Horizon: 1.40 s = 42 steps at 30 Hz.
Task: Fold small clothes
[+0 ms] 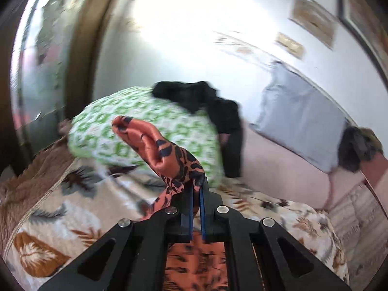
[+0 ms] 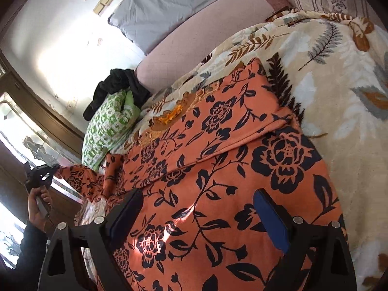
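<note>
An orange garment with a dark floral print (image 2: 218,160) lies spread on the leaf-patterned blanket (image 2: 327,77). My right gripper (image 2: 198,213) is open just above the garment's near part, with one finger on each side of it. My left gripper (image 1: 197,189) is shut on a corner of the same garment (image 1: 155,145) and holds it lifted off the bed. In the right wrist view the left gripper (image 2: 54,167) shows far left, pulling the cloth's edge out sideways.
A green-and-white pillow (image 1: 145,131) with black clothing (image 1: 218,111) on it lies at the bed's far side. A grey pillow (image 2: 174,2) and a pink bolster (image 2: 206,31) lie against the wall. A wooden door frame (image 1: 84,48) stands to the left.
</note>
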Each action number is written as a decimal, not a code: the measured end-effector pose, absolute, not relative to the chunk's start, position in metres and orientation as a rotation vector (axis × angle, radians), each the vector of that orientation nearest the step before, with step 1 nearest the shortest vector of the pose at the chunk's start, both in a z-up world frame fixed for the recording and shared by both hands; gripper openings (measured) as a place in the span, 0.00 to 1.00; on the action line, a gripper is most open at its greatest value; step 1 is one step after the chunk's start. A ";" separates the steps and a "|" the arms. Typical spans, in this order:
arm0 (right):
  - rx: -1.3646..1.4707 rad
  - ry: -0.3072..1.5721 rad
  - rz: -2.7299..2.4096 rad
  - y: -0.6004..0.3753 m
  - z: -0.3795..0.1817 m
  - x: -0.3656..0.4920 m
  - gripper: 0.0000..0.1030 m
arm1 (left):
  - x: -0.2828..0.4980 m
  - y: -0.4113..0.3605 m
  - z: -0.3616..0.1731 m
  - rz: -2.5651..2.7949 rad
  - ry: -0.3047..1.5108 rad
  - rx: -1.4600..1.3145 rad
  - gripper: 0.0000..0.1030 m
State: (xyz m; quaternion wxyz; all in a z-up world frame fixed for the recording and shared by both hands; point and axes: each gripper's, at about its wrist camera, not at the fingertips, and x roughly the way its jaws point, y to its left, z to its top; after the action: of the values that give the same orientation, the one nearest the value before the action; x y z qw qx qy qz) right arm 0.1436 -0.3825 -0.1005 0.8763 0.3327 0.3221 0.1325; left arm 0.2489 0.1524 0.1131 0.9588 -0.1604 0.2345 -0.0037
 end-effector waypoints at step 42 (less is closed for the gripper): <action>1.093 0.864 0.010 -0.413 -0.132 0.316 0.16 | 0.238 0.126 -0.122 0.071 0.907 -0.076 0.75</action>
State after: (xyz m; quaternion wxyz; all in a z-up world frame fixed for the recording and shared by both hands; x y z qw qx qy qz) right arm 0.3155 -0.4129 -0.1318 0.7671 0.5033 0.3978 0.0045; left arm 0.2377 0.1258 -0.1219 0.8977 -0.0368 0.4377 0.0345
